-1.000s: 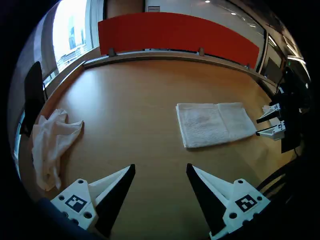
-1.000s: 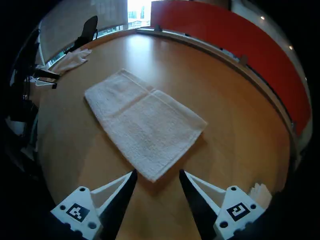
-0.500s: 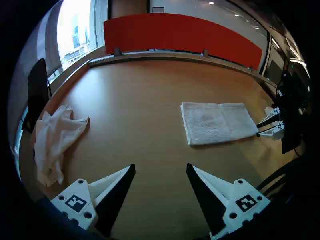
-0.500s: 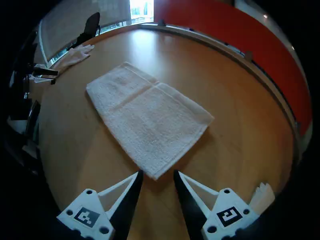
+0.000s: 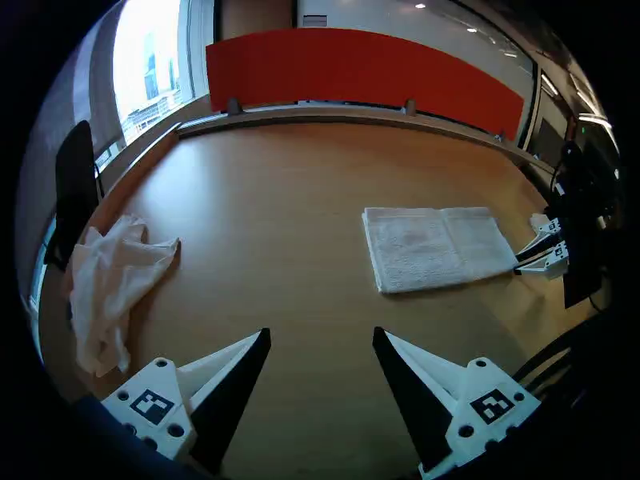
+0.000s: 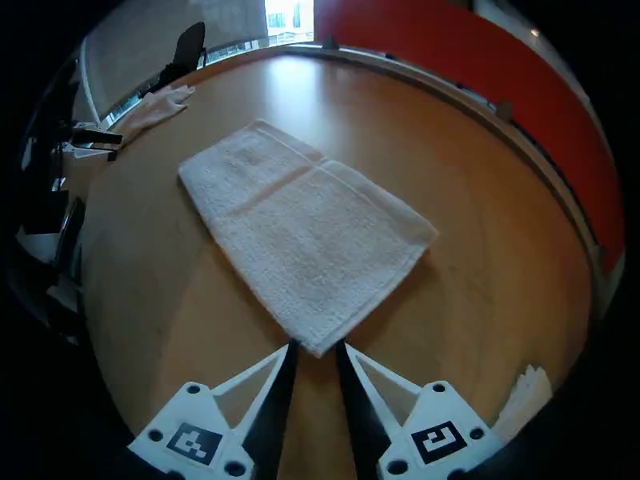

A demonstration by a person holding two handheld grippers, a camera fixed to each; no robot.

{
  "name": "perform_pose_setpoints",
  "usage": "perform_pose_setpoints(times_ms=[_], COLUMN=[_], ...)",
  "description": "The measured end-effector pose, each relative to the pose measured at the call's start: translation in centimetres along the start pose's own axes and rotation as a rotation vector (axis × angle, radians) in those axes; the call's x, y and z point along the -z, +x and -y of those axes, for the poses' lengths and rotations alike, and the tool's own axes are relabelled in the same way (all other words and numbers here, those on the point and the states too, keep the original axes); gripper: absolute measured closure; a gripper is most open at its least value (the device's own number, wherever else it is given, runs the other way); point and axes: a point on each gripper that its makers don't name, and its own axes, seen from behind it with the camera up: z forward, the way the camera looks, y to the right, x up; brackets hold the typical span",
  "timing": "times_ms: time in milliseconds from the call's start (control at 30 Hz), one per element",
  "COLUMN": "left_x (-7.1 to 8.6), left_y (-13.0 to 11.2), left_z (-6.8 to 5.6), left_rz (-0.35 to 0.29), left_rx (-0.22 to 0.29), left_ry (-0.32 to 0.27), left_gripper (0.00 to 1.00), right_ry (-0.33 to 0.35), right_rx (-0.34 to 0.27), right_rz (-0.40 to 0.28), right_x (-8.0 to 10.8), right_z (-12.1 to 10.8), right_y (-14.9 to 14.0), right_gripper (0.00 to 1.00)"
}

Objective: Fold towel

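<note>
Narrowing the right gripper (image 6: pixel 315 347) around the near corner of the towel (image 6: pixel 308 232), lying flat on the table (image 6: pixel 480 240): nearly closed, not yet pinching. Keeping the left gripper (image 5: pixel 320 331) back, gaping wide, empty. Probably setting up the lift for folding.

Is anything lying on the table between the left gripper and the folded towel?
No. In the left gripper view, the stretch of wooden table between the left gripper and the folded towel is bare; the crumpled cloth lies off to the other side.

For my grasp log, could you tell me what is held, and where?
Nothing: the right gripper straddles the towel at its near corner, unclamped; the left gripper is open.
</note>
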Motion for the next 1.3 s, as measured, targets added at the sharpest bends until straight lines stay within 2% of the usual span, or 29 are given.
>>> perform_pose_setpoints(times_ms=[67,200,467,967,1300], left_x=[0.0,0.0,-0.1,-0.1,0.3], left_y=[0.1,0.2,0.4,0.6,0.8], left_z=[0.0,-0.1,-0.2,0.2,-0.1], left_rz=[-0.003,-0.005,-0.011,-0.026,-0.042], left_rx=[-0.005,-0.01,-0.012,-0.021,-0.019], left_ry=[0.0,0.0,0.001,0.011,0.004], left_gripper=[0.05,0.05,0.05,0.05,0.05], right_ry=[0.003,0.01,0.011,-0.01,-0.037], right_rx=[-0.002,-0.006,-0.01,-0.003,0.023], right_rz=[-0.001,-0.003,-0.012,-0.045,-0.102], right_x=[0.0,0.1,0.5,1.3,2.5], right_z=[0.1,0.1,0.0,0.1,-0.3], right_y=[-0.1,-0.1,0.1,1.6,4.6], right_gripper=[0.72,0.76,0.97,0.97,0.97])
